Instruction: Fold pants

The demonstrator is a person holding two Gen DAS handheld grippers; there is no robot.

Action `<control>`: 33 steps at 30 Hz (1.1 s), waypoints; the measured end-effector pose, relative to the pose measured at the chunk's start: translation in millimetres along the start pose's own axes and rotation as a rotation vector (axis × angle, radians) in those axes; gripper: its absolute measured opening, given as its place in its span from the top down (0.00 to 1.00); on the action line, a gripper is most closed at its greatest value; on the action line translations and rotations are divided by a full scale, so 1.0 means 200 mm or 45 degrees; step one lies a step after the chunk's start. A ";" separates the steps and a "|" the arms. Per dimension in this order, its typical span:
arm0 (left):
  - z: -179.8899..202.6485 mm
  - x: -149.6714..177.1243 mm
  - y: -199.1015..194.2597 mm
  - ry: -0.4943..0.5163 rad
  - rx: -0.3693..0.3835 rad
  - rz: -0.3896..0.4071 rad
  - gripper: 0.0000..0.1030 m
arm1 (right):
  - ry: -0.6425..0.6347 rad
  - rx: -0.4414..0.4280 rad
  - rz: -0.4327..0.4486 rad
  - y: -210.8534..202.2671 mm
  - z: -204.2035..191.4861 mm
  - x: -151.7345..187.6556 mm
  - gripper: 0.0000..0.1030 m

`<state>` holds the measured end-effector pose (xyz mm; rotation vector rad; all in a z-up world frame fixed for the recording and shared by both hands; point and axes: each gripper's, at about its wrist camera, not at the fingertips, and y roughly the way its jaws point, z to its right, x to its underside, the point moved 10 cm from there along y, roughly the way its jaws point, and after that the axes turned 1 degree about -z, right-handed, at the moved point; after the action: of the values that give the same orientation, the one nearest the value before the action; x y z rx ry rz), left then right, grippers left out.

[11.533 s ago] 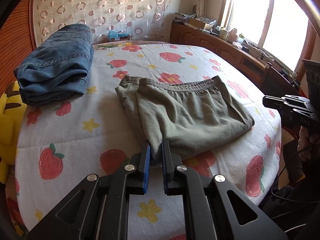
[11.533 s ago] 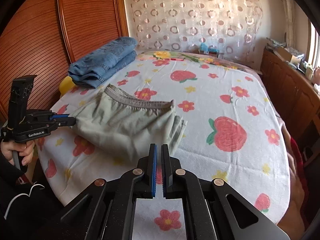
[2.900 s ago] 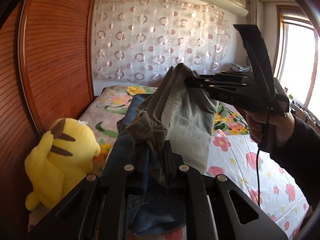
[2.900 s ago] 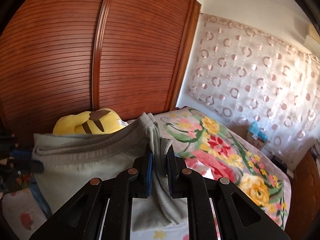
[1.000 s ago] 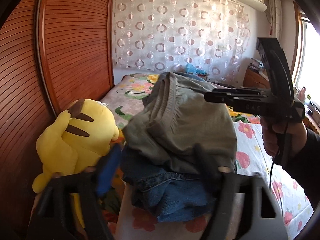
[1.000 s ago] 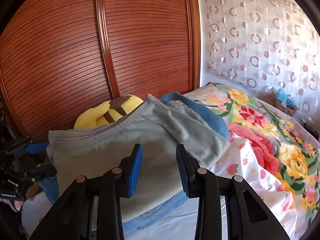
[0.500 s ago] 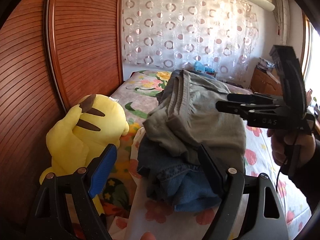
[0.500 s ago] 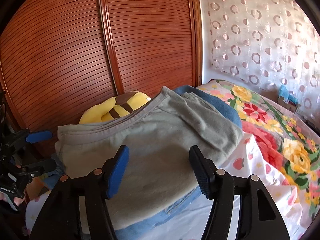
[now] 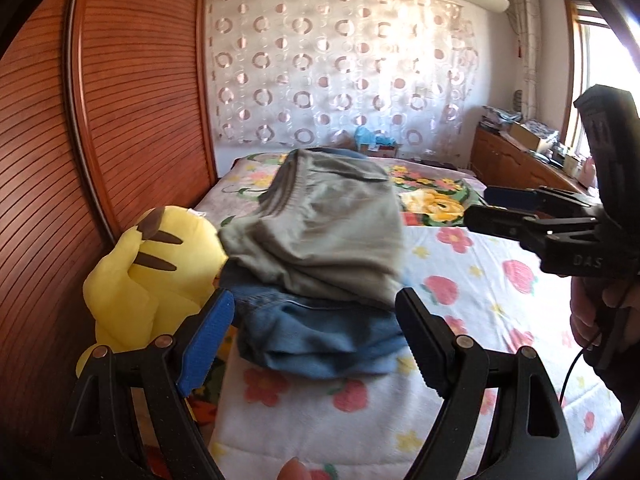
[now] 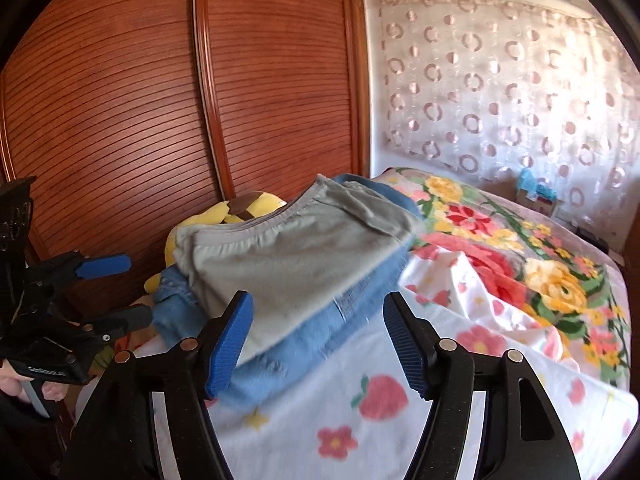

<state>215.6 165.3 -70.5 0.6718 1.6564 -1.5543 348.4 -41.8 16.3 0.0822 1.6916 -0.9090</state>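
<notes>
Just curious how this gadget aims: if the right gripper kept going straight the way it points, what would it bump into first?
Most likely the folded grey-green pants on the folded blue jeans; the right gripper, its empty jaws opening, points at that stack, though depth is uncertain.

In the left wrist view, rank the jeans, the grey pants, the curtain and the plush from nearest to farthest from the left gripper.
1. Jeans, just ahead of the left gripper, bottom of the stack.
2. Grey pants, on top of the jeans, slightly farther back; plush, off to the left against the wardrobe, is too close to call.
3. Curtain, on the far wall.
</notes>
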 end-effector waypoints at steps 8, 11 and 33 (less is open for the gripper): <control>0.20 0.02 -0.13 0.074 0.080 0.036 0.19 | 0.082 0.138 0.066 -0.38 -0.02 0.16 0.18; 0.27 0.04 -0.17 0.087 0.102 0.038 0.19 | 0.125 0.186 0.073 -0.48 -0.03 0.23 0.17; 0.66 0.11 -0.41 0.159 0.192 0.088 0.19 | 0.362 0.530 0.138 -1.02 -0.18 0.53 0.13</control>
<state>159.5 22.5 -36.3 0.9127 1.5981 -1.6274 182.8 -204.6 33.6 0.6014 1.7095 -1.1976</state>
